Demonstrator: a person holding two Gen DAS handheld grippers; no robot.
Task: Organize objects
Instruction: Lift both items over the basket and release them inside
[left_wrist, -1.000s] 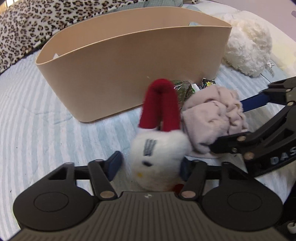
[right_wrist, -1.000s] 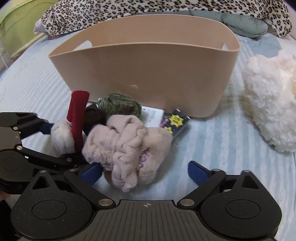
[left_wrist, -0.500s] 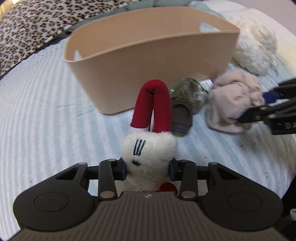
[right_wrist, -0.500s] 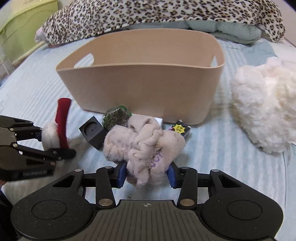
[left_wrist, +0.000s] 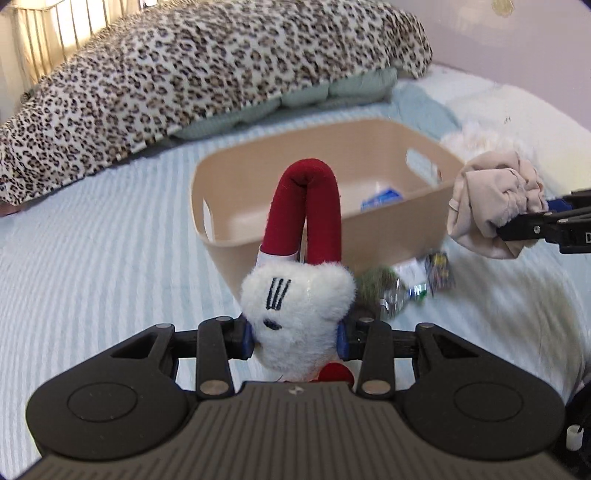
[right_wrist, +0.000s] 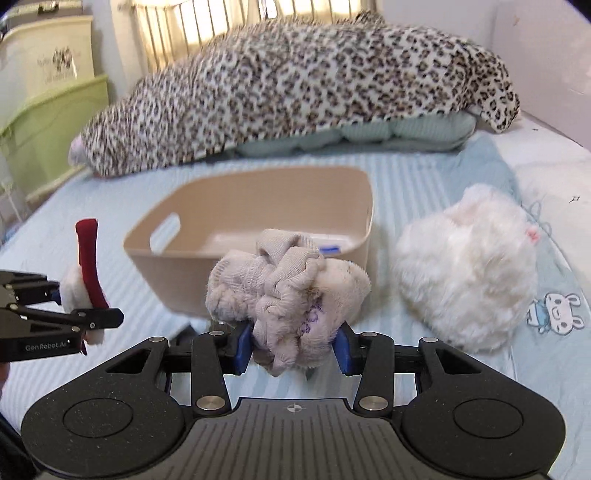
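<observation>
In the left wrist view, a white plush toy (left_wrist: 299, 314) with a red loop on top and black stitched marks is clamped between the two blue pads of the left gripper (left_wrist: 295, 338), held above the bed in front of the basket (left_wrist: 399, 236). The basket is beige, with a cut-out handle at each end, and stands on a striped pale blue bedspread (left_wrist: 92, 266). Inside the basket, something blue and white is seen, too blurred to be told. At the foot of the basket's near wall, a few small things (left_wrist: 410, 288) are seen: a green clump, a clear wrapper and a dark packet, all blurred. To the right of the basket, a bundle of beige cloth (left_wrist: 495, 199) is held by the right gripper (left_wrist: 517, 218), seen from the side. Behind the basket, one leopard-print blanket (left_wrist: 207, 74) is draped over a pale green pillow.

In the right wrist view, the bundle of beige cloth (right_wrist: 288, 299) is seen close: crumpled, ribbed, with a purple mark, and pinched between the two blue pads of the right gripper (right_wrist: 293, 345), in front of the basket (right_wrist: 251, 221). One white fluffy cushion (right_wrist: 469, 266), mostly hidden in the other view, lies to the right of the basket. To the left of the basket, the left gripper (right_wrist: 74, 306) is seen holding the plush toy (right_wrist: 77, 288). Behind the leopard-print blanket (right_wrist: 295, 92), two green storage boxes (right_wrist: 48, 110) and a slatted headboard are seen only here.
</observation>
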